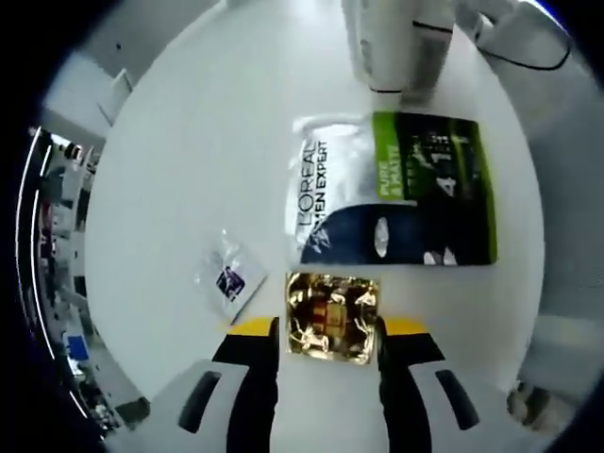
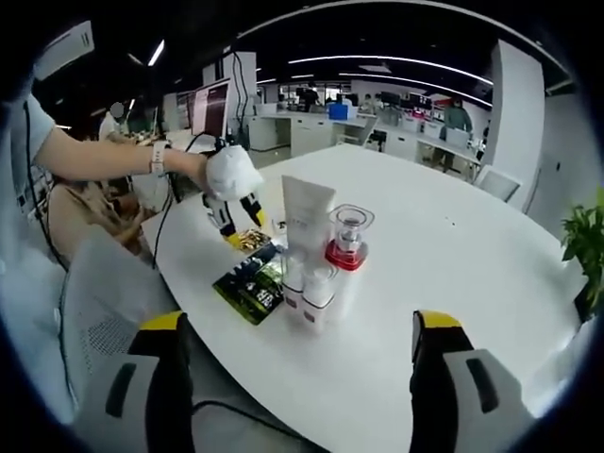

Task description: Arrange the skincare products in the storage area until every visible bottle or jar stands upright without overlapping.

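Gold foil packet between left claw jaws, contact unclear

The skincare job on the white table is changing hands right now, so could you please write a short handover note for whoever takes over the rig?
Left gripper: jaws either side of a gold foil sachet lying flat on the white table; whether they grip it cannot be told.
Right gripper: open, empty, held back from the products.
Things: white tube, red-based clear jar and small clear bottles stand upright, grouped. The L'Oreal Men Expert pack lies flat beside them; a small clear sachet lies apart.
Done: bottles and jar upright.
Left: place the gold sachet without overlap, keep everything visible.
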{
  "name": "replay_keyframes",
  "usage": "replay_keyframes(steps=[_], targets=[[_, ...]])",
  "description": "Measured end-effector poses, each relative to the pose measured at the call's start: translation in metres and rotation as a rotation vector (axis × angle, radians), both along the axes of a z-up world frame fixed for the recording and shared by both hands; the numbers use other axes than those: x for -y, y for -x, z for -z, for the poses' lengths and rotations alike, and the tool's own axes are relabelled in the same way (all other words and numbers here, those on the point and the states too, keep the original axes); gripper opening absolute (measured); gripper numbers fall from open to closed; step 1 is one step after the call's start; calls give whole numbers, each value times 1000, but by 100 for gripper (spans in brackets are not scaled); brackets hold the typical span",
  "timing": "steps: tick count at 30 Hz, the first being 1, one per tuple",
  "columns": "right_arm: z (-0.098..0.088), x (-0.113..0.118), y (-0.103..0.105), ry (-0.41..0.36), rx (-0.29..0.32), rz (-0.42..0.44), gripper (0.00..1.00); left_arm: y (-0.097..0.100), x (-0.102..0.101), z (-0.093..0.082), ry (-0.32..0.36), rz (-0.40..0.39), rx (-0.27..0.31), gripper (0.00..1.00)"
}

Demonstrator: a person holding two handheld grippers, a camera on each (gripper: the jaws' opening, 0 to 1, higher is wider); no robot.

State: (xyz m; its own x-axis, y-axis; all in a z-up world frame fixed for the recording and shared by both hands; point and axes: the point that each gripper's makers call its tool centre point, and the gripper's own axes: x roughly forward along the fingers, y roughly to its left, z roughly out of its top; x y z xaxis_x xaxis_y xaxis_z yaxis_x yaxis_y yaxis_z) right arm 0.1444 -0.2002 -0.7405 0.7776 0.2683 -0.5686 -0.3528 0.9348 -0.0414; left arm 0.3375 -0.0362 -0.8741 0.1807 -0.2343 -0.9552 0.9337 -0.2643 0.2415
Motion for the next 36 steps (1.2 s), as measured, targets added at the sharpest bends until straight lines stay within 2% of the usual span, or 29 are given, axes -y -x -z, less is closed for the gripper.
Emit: replay_keyframes(steps=[1, 4, 5, 6, 8, 10, 14, 20, 23, 28, 29, 36], targets=[[0, 0, 0, 0, 1, 0, 98, -5, 0, -1, 18, -19, 26, 45], [-2, 0, 1, -1, 7, 2, 98, -12, 2, -5, 57, 3, 81, 53], [-2, 0, 2, 1, 9, 4, 98, -17, 3, -10, 59, 53, 138, 56], [-3, 0, 3, 1, 11, 5, 98, -20, 0, -13, 54, 54, 168, 58], [-4, 1, 3, -2, 16, 10, 98, -18, -4, -17, 57, 18, 152, 58], [-4, 2, 4, -4, 19, 12, 99, -12, -1, -25, 109, -10, 123, 59], [-8, 0, 5, -3, 37, 6, 99, -5, -4, -40, 137, -45, 114, 63], [-16, 3, 2, -8, 93, 32, 99, 11, -4, -61, 248, -133, 67, 67], [-14, 5, 4, -10, 81, 32, 99, 23, -7, -78, 295, -161, 63, 69], [-14, 3, 6, -16, 85, 29, 99, 36, -16, -102, 397, -267, 27, 72], [-15, 3, 6, -16, 87, 28, 99, 43, -18, -107, 417, -285, 12, 73], [-21, 2, 7, -22, 107, 31, 99, 60, -33, -125, 517, -405, -26, 83]])
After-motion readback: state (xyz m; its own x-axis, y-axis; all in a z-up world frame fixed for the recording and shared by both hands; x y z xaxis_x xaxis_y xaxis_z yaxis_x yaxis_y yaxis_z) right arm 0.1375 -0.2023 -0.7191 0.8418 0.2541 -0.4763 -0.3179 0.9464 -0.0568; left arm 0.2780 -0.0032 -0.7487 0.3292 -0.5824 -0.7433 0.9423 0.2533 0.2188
